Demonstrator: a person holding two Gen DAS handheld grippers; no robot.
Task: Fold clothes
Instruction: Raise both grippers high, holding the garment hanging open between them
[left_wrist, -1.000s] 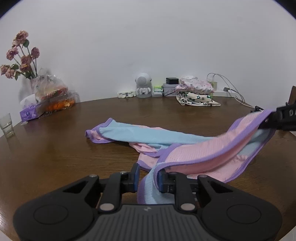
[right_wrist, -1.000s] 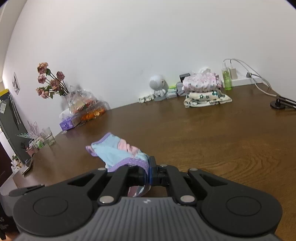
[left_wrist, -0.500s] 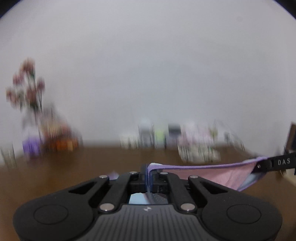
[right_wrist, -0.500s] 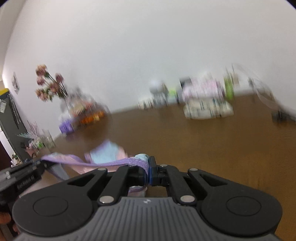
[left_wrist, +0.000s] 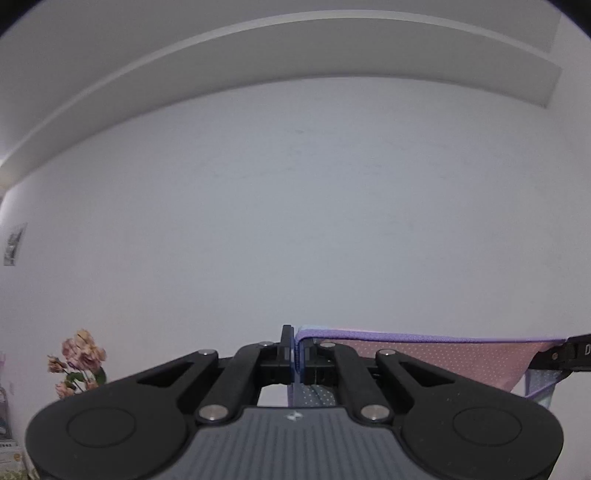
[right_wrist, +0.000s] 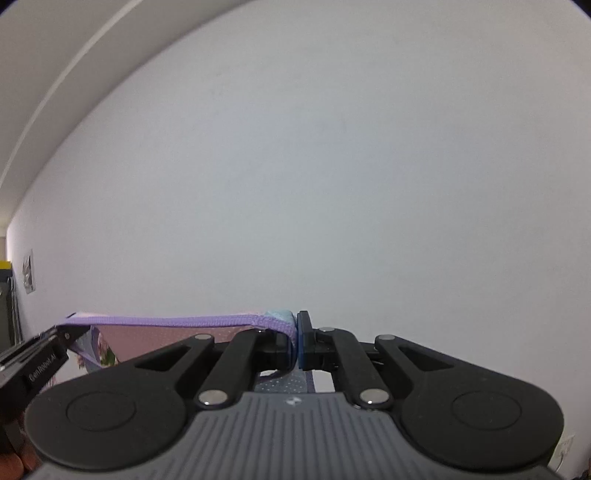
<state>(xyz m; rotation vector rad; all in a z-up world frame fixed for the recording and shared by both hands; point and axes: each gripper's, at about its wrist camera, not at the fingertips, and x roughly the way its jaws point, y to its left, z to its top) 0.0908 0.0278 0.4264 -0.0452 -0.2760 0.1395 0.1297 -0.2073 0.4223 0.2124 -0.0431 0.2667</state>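
Both grippers — the left gripper (left_wrist: 297, 354) and the right gripper (right_wrist: 296, 345) — now clamp the purple-edged pink and pale-blue mesh garment (left_wrist: 424, 354) lifted off the table, stretched taut between them against the white wall (left_wrist: 295, 203) — likely ready for laying flat.

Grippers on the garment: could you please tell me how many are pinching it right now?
2. The left gripper is shut on one end of the garment at its purple band; the right gripper is shut on the other end. The band runs taut between them.
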